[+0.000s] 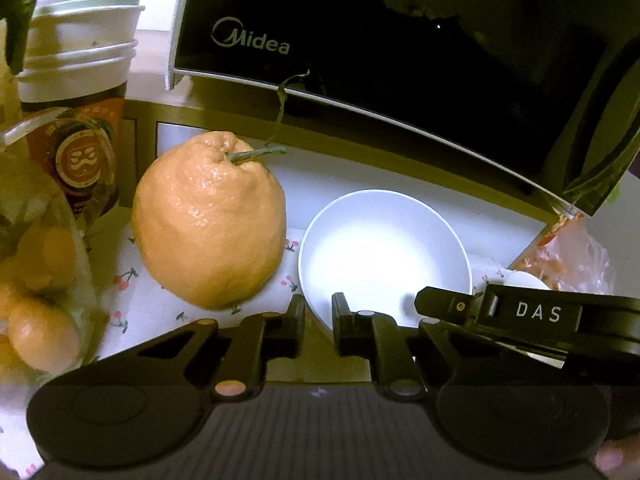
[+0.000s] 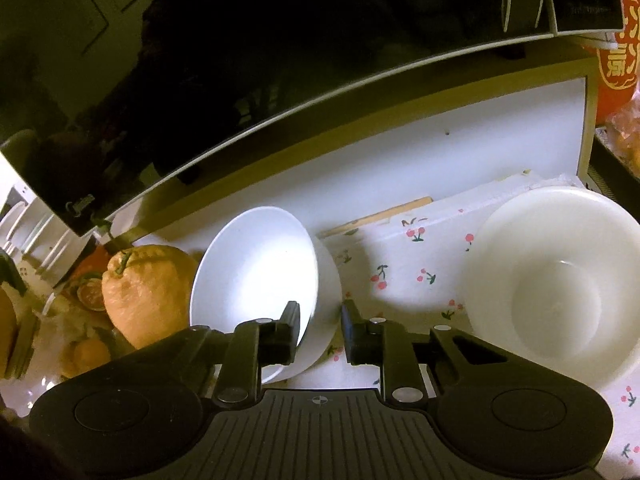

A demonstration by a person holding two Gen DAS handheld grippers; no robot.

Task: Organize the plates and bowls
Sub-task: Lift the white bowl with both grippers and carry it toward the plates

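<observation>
A white bowl (image 1: 380, 252) sits on the cherry-print cloth in front of the microwave. My left gripper (image 1: 318, 320) straddles its near left rim, one finger outside and one inside, jaws narrowly apart. In the right wrist view the same bowl (image 2: 256, 268) appears tilted, and my right gripper (image 2: 320, 332) straddles its right rim, one finger inside and one outside. Whether either pair of jaws presses the rim is unclear. A larger cream bowl (image 2: 556, 280) stands on the cloth to the right, apart from both grippers.
A large orange citrus fruit (image 1: 210, 220) with a stem stands just left of the bowl. A black Midea microwave (image 1: 380, 40) is behind. Stacked paper cups (image 1: 80, 40) and a bag of small oranges (image 1: 40, 280) are at the left. A red packet (image 2: 616, 52) is at the far right.
</observation>
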